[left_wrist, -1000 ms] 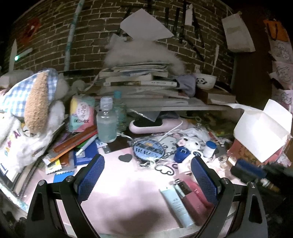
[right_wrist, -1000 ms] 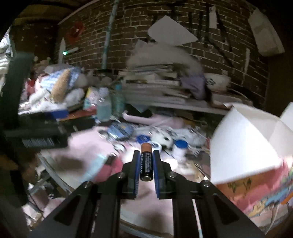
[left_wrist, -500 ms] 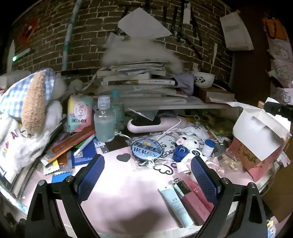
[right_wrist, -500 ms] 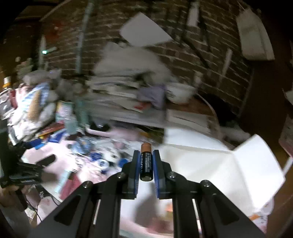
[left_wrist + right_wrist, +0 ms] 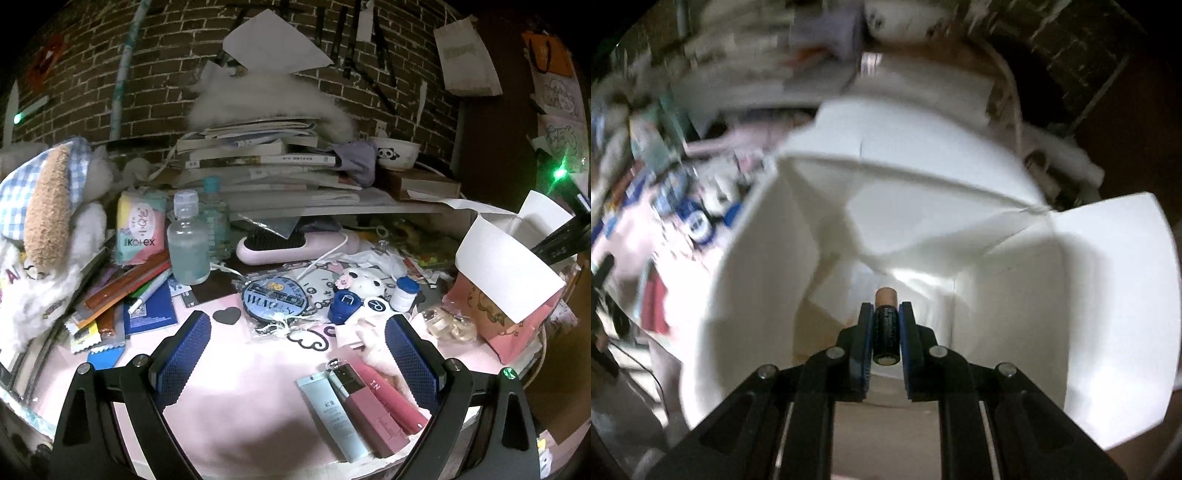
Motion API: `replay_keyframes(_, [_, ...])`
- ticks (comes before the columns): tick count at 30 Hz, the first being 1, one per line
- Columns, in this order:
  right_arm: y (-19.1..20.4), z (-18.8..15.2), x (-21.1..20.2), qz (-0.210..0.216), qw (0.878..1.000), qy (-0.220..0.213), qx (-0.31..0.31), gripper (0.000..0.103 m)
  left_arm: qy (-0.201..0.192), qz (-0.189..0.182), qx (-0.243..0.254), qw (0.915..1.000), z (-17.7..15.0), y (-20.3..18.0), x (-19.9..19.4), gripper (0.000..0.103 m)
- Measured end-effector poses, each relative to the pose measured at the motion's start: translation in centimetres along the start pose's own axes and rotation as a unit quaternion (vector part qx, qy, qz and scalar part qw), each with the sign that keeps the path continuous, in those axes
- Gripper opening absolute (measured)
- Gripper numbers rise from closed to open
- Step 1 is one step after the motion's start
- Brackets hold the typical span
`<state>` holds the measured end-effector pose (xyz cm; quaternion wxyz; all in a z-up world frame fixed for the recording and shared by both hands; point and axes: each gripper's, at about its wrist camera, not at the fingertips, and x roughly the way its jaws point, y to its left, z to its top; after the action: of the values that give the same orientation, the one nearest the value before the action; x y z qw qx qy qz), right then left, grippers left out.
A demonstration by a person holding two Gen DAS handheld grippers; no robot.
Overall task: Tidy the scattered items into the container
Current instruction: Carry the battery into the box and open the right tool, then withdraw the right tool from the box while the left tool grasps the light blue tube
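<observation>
Between the right tongs' (image 5: pixel 885 332) pads sits a battery (image 5: pixel 885 329), clamped round its middle, copper end forward, over the open mouth of the white box (image 5: pixel 1004 229). Battery looks small, rigid, smooth, dense for its size; a mid-body pinch suits it and it should drop cleanly. Left tongs (image 5: pixel 297 354) spread wide, gripping nothing, above the pink table (image 5: pixel 240 398); tubes (image 5: pixel 364 406) lie just inside their right pad.

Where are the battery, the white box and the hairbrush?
battery (image 5: pixel 885 328), right wrist view, its dark body between the fingers.
white box (image 5: pixel 764 295), right wrist view, left inner wall.
hairbrush (image 5: pixel 273 242), left wrist view, dark bristle bed.
</observation>
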<state>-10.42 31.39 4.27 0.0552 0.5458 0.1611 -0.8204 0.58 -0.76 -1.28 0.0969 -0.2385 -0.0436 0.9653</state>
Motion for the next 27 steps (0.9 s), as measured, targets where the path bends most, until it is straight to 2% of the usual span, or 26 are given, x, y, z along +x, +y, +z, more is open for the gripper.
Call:
replay_keyframes(5, [0.6, -0.1, 2.0, -0.019, 0.998, 0.045, -0.030, 0.011, 0.004, 0.006, -0.002, 1.0000, -0.2, 0.3, 0.2, 0.095])
replay_keyframes(12, [-0.1, -1.1, 1.1, -0.023, 0.999, 0.025, -0.022, 0.011, 0.021, -0.004, -0.011, 0.9997, -0.6, 0.7, 0.8, 0.095])
replay_keyframes(15, [-0.2, -1.8, 0.0, -0.019, 1.000, 0.008, -0.020, 0.017, 0.027, -0.014, -0.016, 0.9994, -0.8, 0.9, 1.0, 0.095])
replay_keyframes(17, [0.0, -2.2, -1.3, -0.029, 0.999, -0.020, -0.019, 0.022, 0.025, -0.024, -0.017, 0.9992, -1.0, 1.0, 0.8, 0.095])
replay_keyframes(18, [0.2, -2.4, -1.9, -0.033, 0.999, -0.036, -0.021, 0.029, 0.025, -0.028, -0.018, 0.9991, -1.0, 1.1, 0.7, 0.095])
replay_keyframes(19, [0.5, -2.5, -2.7, -0.039, 0.997, -0.056, -0.022, 0.044, 0.025, -0.031, -0.018, 0.9990, -1.1, 1.1, 0.6, 0.095])
replay_keyframes(21, [1.6, -2.7, -4.7, -0.055, 0.992, -0.114, -0.024, 0.053, 0.026, -0.037, -0.011, 0.9989, -1.3, 1.1, 0.4, 0.094])
replay_keyframes(24, [3.2, -2.9, -7.2, -0.070, 0.979, -0.190, -0.032, 0.054, 0.032, -0.052, -0.003, 0.9981, -1.9, 0.8, -0.1, 0.094])
replay_keyframes(27, [5.5, -3.1, -9.0, -0.043, 0.967, -0.247, -0.042, 0.064, 0.037, -0.060, 0.010, 0.9975, -2.7, 0.3, -0.7, 0.094])
